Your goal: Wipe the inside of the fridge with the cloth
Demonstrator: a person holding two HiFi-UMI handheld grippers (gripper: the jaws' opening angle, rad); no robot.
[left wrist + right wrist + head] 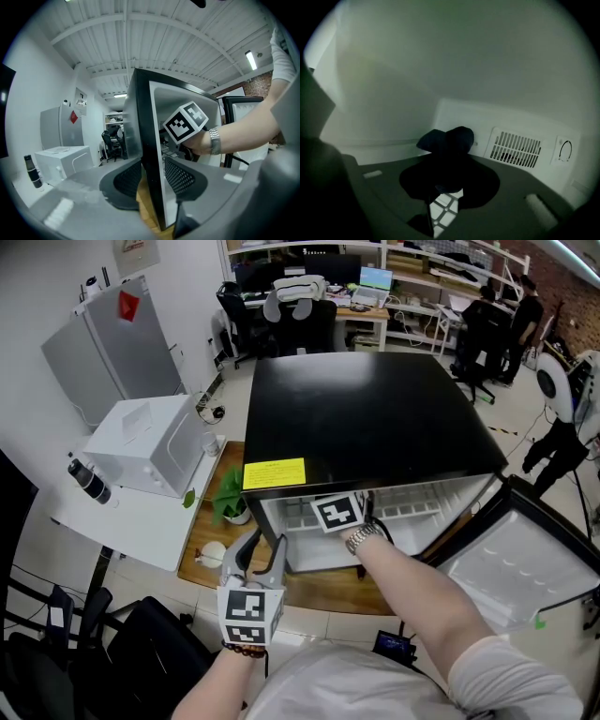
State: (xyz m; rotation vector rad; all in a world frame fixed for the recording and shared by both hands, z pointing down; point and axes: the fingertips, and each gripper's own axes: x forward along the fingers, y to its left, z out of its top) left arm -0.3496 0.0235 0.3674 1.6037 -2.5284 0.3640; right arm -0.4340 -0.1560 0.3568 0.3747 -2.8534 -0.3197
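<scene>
Where the right gripper point(447, 176) reaches deep into the fridge point(366, 418), its jaws are clamped on a dark cloth point(449, 140), bunched near the far white wall, just left of a vent grille point(515, 149) and a round dial point(565, 151); the left gripper point(152, 176) is closed on the fridge's near left wall edge; a yellow label point(274, 473) sits on the black top, its print too small to read; the door point(525, 563) stands open at right.
</scene>
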